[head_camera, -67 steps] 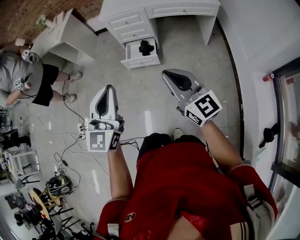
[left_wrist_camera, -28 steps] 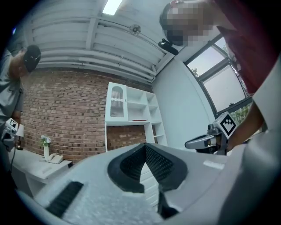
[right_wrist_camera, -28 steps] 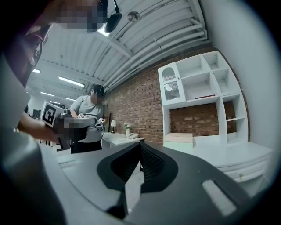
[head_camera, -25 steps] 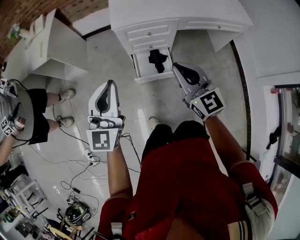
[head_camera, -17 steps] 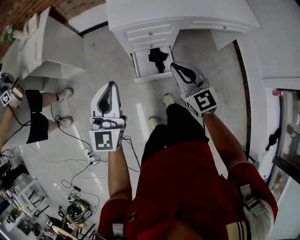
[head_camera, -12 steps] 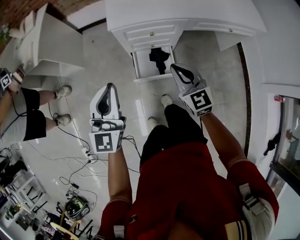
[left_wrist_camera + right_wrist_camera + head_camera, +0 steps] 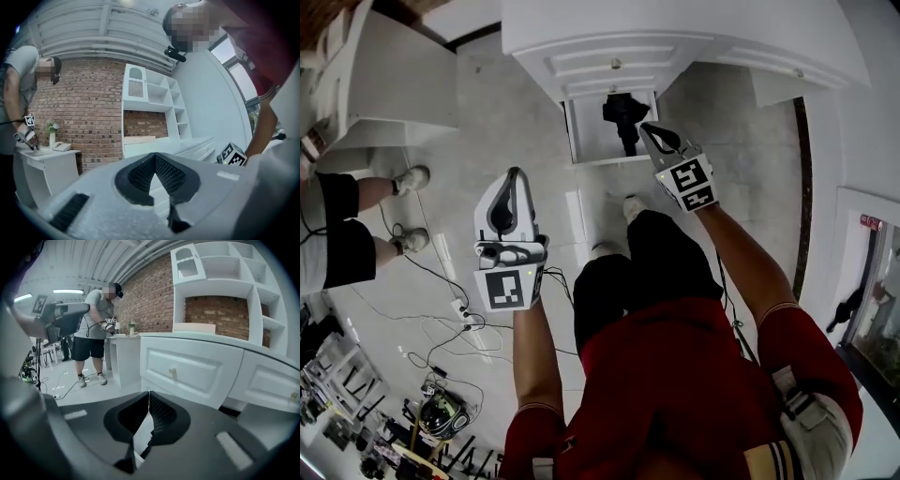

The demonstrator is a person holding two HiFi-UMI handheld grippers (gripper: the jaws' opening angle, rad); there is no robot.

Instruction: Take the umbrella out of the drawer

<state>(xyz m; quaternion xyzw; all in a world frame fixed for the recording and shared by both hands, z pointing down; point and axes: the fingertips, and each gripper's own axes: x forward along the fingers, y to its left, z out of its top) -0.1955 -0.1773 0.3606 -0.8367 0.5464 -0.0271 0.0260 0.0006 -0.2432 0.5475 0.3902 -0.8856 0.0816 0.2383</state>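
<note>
A black folded umbrella (image 7: 624,112) lies in the open bottom drawer (image 7: 607,159) of a white desk (image 7: 675,37). My right gripper (image 7: 644,128) is shut and empty; its tips hang at the drawer's right side, just beside the umbrella. In the right gripper view the gripper (image 7: 149,393) points at the closed upper drawers, one with a small knob (image 7: 173,373). Shut and empty too, my left gripper (image 7: 515,172) is over the bare floor left of the drawer. In the left gripper view the gripper (image 7: 153,155) points level toward the shelves.
A second white desk (image 7: 384,75) stands at the upper left with a person (image 7: 96,329) working beside it. Cables and a power strip (image 7: 459,305) lie on the floor at the left. My own feet (image 7: 633,206) stand just before the drawer. White wall shelves (image 7: 154,98) rise behind.
Both grippers have sunk lower and come nearer the desk. The right gripper's tips have moved up to the drawer's right side beside the umbrella. Both stayed shut.
</note>
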